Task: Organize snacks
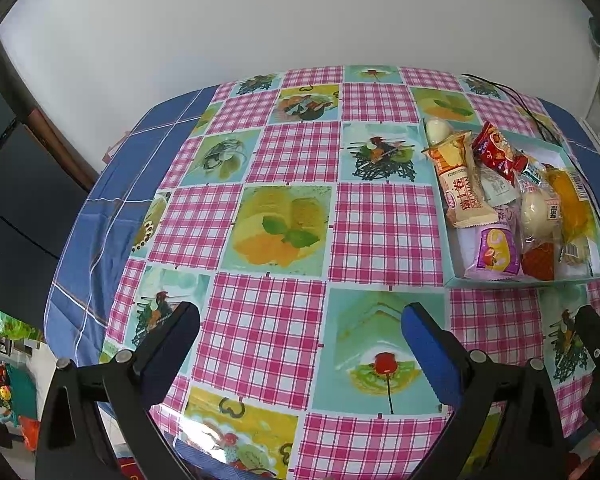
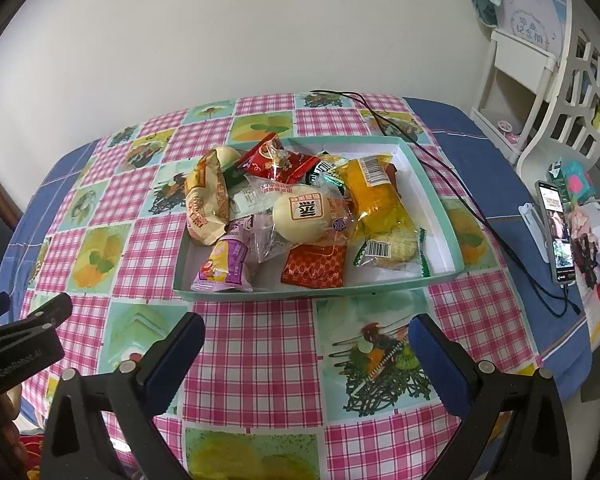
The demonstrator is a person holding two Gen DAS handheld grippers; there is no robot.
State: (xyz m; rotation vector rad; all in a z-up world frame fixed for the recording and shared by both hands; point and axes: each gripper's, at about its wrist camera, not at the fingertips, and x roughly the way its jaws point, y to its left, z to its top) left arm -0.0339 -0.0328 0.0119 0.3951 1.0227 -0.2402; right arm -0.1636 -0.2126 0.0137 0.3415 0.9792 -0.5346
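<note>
Where both pairs of fingers hang over the near part of the bench point(image 2: 256, 344), each stands wide apart with nothing between the pads.

- Left gripper point(image 1: 300, 336): blue-padded fingers point(image 1: 428, 344) spread over pink-check and fruit-print cloth; bare cloth runs from them to the far edge and to the left edge, where a blue under-cloth point(image 1: 112, 184) shows.
- Right gripper point(image 2: 306, 346): fingers spread just near of the tray, apart from it; a strip of bare cloth lies between.
- Tray point(image 2: 444, 216): shallow, teal-rimmed, white inside, flat on the right half of the bench.
- Contents, heaped and overlapping:
 - tan wrapped roll point(image 2: 206, 200), left side
 - purple packet point(image 2: 226, 268), near-left corner
 - round bun point(image 2: 306, 216) in clear wrap, centre
 - red packet point(image 2: 276, 160), far side
 - orange-red packet point(image 2: 314, 266), near rim
 - yellow packet point(image 2: 376, 192), right
 - green-edged clear packet point(image 2: 392, 250), near right
- Inside of tray bare white at far-right corner.
- Black cable point(image 2: 464, 196): runs along the tray's right side to the bench's right edge.
- Phone point(image 2: 558, 232): propped upright, screen lit, right edge.
- White shelf unit point(image 2: 540, 76): beyond the right edge, against the wall.
</note>
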